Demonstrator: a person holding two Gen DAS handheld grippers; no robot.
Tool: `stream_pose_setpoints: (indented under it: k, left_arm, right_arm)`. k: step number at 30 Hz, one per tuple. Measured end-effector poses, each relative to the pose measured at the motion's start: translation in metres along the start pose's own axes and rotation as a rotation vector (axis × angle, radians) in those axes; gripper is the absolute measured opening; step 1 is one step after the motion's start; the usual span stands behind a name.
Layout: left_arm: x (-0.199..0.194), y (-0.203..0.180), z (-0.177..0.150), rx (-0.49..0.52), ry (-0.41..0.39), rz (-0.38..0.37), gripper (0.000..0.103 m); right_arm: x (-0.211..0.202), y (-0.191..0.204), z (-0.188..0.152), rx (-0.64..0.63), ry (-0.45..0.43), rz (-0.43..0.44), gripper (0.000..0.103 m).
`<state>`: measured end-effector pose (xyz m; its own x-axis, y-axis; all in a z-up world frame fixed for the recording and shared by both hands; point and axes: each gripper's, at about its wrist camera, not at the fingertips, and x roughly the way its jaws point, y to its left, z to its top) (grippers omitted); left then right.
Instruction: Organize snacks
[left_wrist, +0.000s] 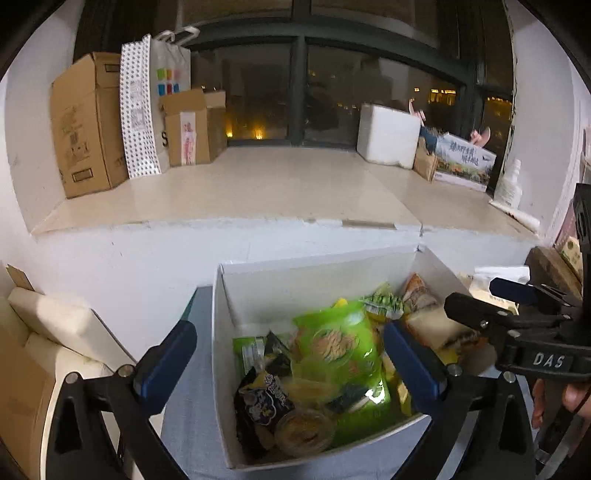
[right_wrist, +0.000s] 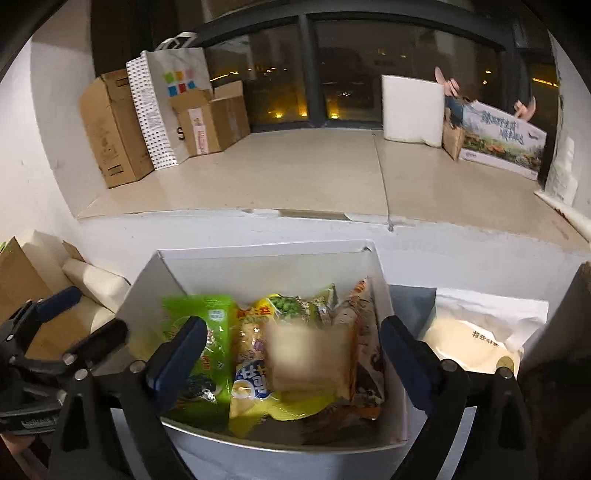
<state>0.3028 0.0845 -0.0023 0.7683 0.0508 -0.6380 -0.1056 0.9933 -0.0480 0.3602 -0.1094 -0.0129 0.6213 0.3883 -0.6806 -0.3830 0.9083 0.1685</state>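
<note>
Snacks: packets piled in the white box (left_wrist: 225, 354), which sits below the window ledge (left_wrist: 229, 192).
Left gripper (left_wrist: 290, 363): spread wide, empty, over the box's left half.
Right gripper (right_wrist: 293, 363): wide, empty, above the right half.
Green packet (left_wrist: 336, 343): long axis near-to-far, nearer the left gripper.

This looks like a room in a home, used partly for storage. A deep bay-window ledge (left_wrist: 236, 188) runs under a dark window (left_wrist: 303, 92) (city lights glow outside, so it is night). Household clutter lines the ledge: cardboard boxes (left_wrist: 86, 122), a shopping bag (left_wrist: 168, 85), a foam box (left_wrist: 388, 134) and a printed carton (left_wrist: 465, 160). Below it, a white box (left_wrist: 258, 291) is filled with snack packets (left_wrist: 340, 347), and cream cushions (left_wrist: 59, 325) lie off to the left side.
</note>
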Motion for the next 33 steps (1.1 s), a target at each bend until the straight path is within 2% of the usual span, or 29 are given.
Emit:
stream_pose_setpoints:
  k: [5,8,12,15,20,26,29,31,33]
  left_arm:
    - [-0.005,-0.003,-0.010,-0.010,-0.017,-0.009,0.103]
    - [-0.016,-0.006,-0.016,-0.019,-0.049,0.028,0.103]
    - [-0.041,-0.013,-0.026,-0.009,-0.090,0.060,0.103]
    - [-0.070,-0.020,-0.038,0.010,-0.163,0.069,0.103]
    - [-0.115,-0.029,-0.062,-0.006,-0.188,0.014,0.103]
    - [-0.157,-0.032,-0.094,-0.008,-0.140,-0.010,0.103]
    - [-0.183,-0.030,-0.112,-0.012,-0.130,-0.053,0.103]
    - [-0.199,-0.031,-0.127,-0.005,-0.124,-0.041,0.103]
    - [-0.209,-0.031,-0.139,-0.004,-0.111,-0.034,0.103]
  right_arm:
    - [-0.001,-0.010,-0.013,0.007,-0.011,-0.016,0.103]
    - [-0.010,-0.005,-0.017,-0.033,-0.057,-0.056,0.103]
    - [-0.044,0.010,-0.028,-0.133,-0.150,-0.140,0.103]
    - [-0.069,0.022,-0.041,-0.200,-0.205,-0.178,0.103]
    - [-0.109,0.024,-0.071,-0.156,-0.210,-0.121,0.103]
    - [-0.150,0.013,-0.108,-0.051,-0.164,0.037,0.103]
    - [-0.170,0.013,-0.126,-0.038,-0.168,0.054,0.103]
    - [-0.183,0.014,-0.144,-0.041,-0.153,0.109,0.103]
    - [-0.193,0.015,-0.164,-0.030,-0.140,0.107,0.103]
